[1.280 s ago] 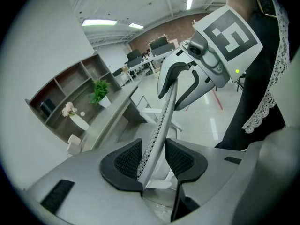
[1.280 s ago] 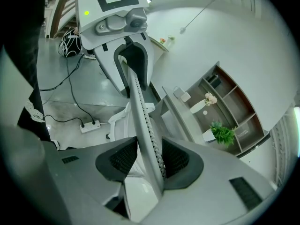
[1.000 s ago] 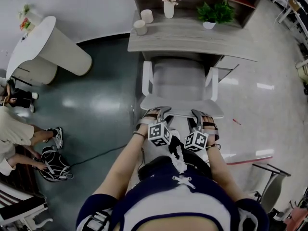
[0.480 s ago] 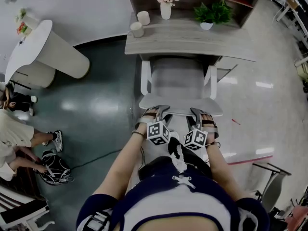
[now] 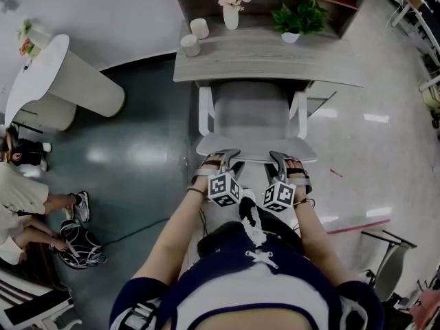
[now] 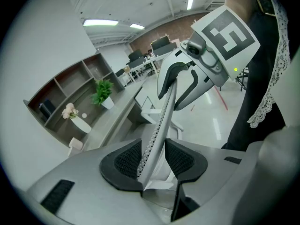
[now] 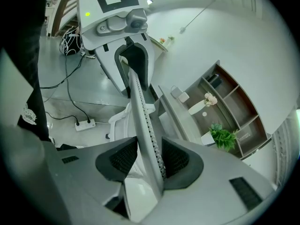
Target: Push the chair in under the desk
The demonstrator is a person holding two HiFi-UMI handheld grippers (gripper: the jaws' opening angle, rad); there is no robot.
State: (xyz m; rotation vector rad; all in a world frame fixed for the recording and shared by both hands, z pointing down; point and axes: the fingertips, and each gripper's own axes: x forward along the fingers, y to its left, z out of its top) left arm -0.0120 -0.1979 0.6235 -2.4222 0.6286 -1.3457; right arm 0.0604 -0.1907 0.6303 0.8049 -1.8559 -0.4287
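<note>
The chair point(image 5: 251, 115) has a white frame and a grey seat, and its front is tucked under the grey wooden desk point(image 5: 275, 64). Its backrest point(image 5: 256, 147) faces me. My left gripper point(image 5: 221, 165) is shut on the backrest's top edge left of centre. My right gripper point(image 5: 283, 163) is shut on the same edge to the right. In the left gripper view the perforated backrest edge point(image 6: 161, 125) runs between the pads of the left gripper point(image 6: 153, 159). The right gripper view shows that edge point(image 7: 140, 111) inside the right gripper point(image 7: 149, 159).
On the desk stand a flower vase point(image 5: 231, 9), a potted plant point(image 5: 297, 20) and two pale cups point(image 5: 190, 45). A white round table point(image 5: 55, 74) stands at the left. A person point(image 5: 20, 184) sits there beside a bag point(image 5: 79, 243). A cable crosses the dark floor.
The chair has slid a little further in under the desk, with both grippers following it and keeping their hold on the backrest.
</note>
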